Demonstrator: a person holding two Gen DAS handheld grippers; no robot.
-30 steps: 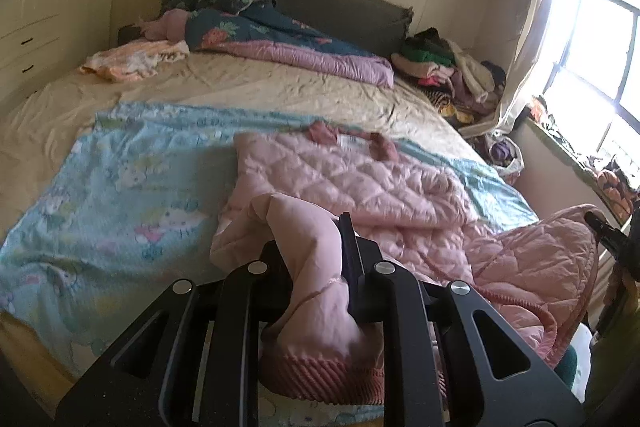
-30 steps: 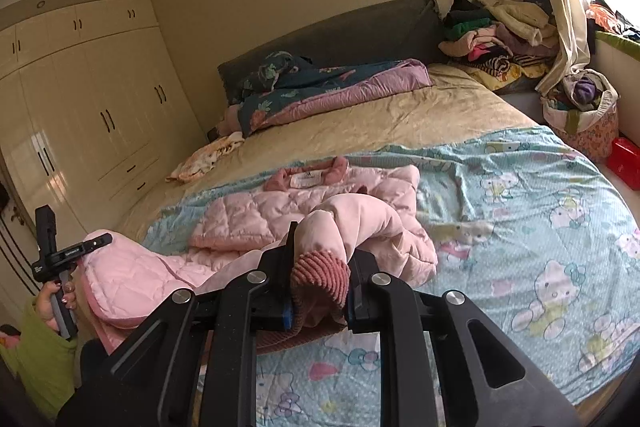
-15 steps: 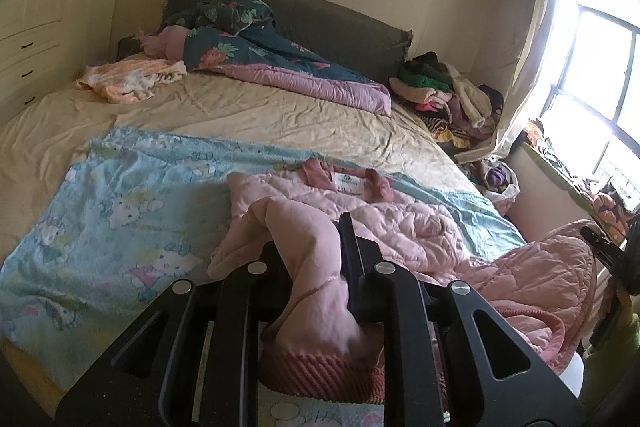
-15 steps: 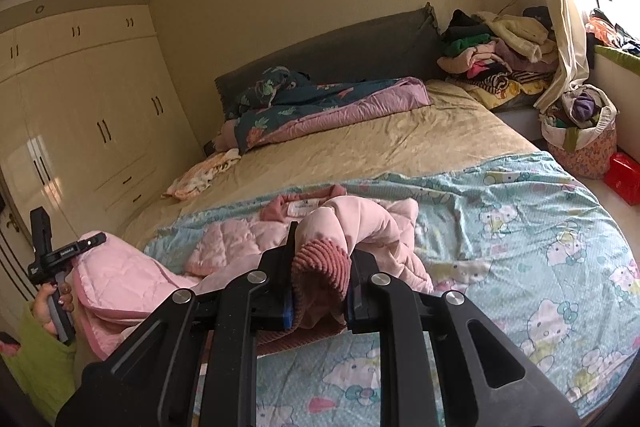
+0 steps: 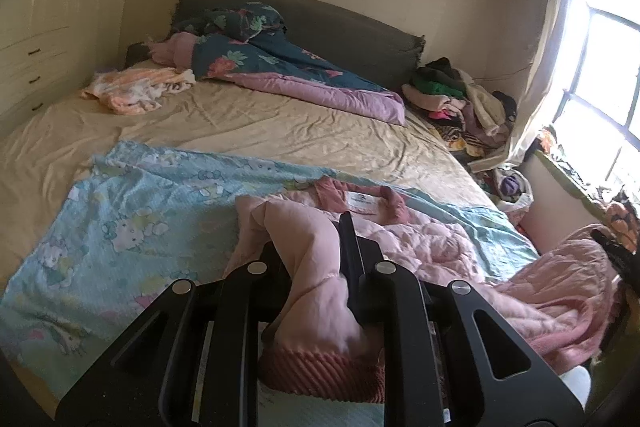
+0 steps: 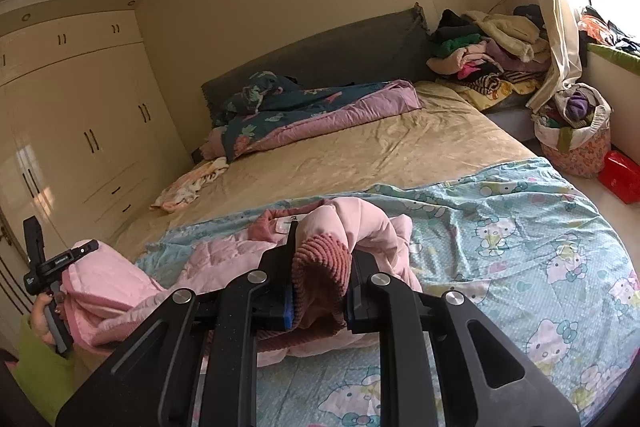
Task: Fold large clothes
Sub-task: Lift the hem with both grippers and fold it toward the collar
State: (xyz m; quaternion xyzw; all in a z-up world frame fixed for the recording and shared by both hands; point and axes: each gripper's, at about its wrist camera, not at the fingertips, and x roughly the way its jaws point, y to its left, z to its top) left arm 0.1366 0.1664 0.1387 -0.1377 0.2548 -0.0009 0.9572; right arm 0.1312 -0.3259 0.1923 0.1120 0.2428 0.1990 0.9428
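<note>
A pink quilted jacket (image 5: 432,247) lies on the blue cartoon-print sheet (image 5: 132,227) at the bed's near end, its collar and white label toward the headboard. My left gripper (image 5: 316,267) is shut on one pink sleeve, whose ribbed dark-pink cuff (image 5: 320,371) hangs near the camera. My right gripper (image 6: 320,267) is shut on the other sleeve by its ribbed cuff (image 6: 320,259). The jacket (image 6: 224,255) sags between the two grippers. The left gripper shows at the left edge of the right wrist view (image 6: 48,267), held in a hand.
A beige bed (image 5: 280,131) with a dark headboard carries a floral quilt (image 5: 280,67) and a small peach garment (image 5: 132,91). A clothes pile (image 6: 488,55) lies at the far corner. A full fabric basket (image 6: 572,139) and red box (image 6: 622,175) sit on the floor. Wardrobes (image 6: 80,123) line the left wall.
Both grippers have drawn back toward the foot of the bed and tilted up, each keeping its sleeve. The jacket has slid nearer and now lies lower in both views.
</note>
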